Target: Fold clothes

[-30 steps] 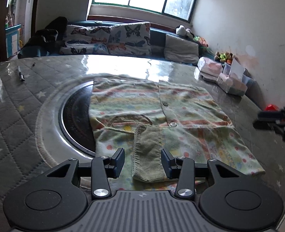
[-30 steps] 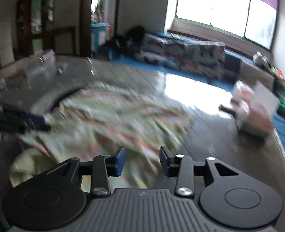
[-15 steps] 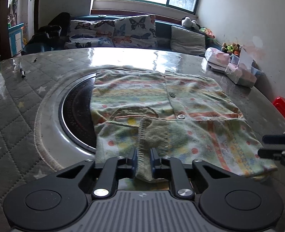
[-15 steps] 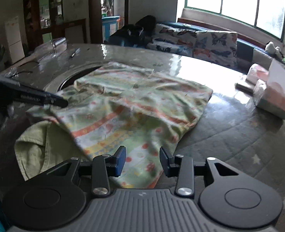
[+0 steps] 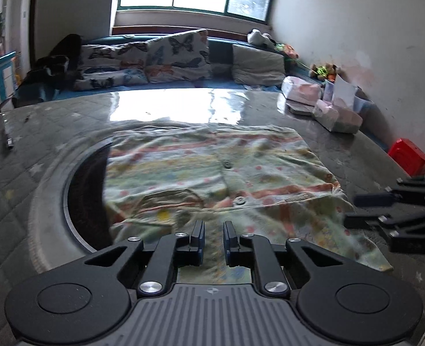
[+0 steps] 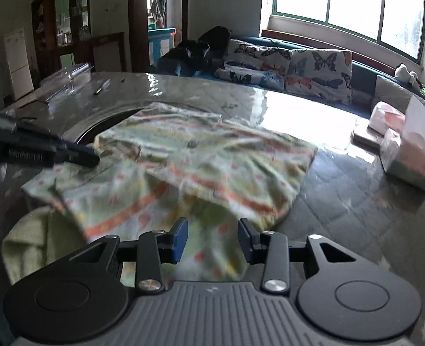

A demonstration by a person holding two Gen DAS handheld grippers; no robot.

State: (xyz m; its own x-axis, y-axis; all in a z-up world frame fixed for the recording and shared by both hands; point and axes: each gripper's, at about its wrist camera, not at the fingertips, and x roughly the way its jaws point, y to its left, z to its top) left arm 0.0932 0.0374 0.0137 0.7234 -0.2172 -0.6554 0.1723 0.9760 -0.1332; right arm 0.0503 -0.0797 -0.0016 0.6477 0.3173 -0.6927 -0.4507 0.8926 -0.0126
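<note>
A patterned shirt (image 5: 212,173) is spread front-up on the table (image 5: 54,144), partly over the dark round inset (image 5: 85,196) in it, with its buttons (image 5: 227,163) in a line down the middle. Nearest the shirt's collar end, the left gripper (image 5: 212,238) is seen with its fingers drawn close together; cloth shows in the narrow gap between them, so the near edge is judged to be pinched, probably to lift it for a fold, though blur leaves the hold itself uncertain. At the shirt's right side, the right gripper (image 6: 212,238) is held with its fingers spread wide over the sleeve (image 6: 143,201), nothing being clasped; it is likely placed there to take that side next. A plain yellow-green cloth (image 6: 33,239) lies beside the shirt's near corner in the right view. Beyond the shirt's far right corner, tissue packs (image 5: 337,115) are kept at the table's edge, well apart from the work.
</note>
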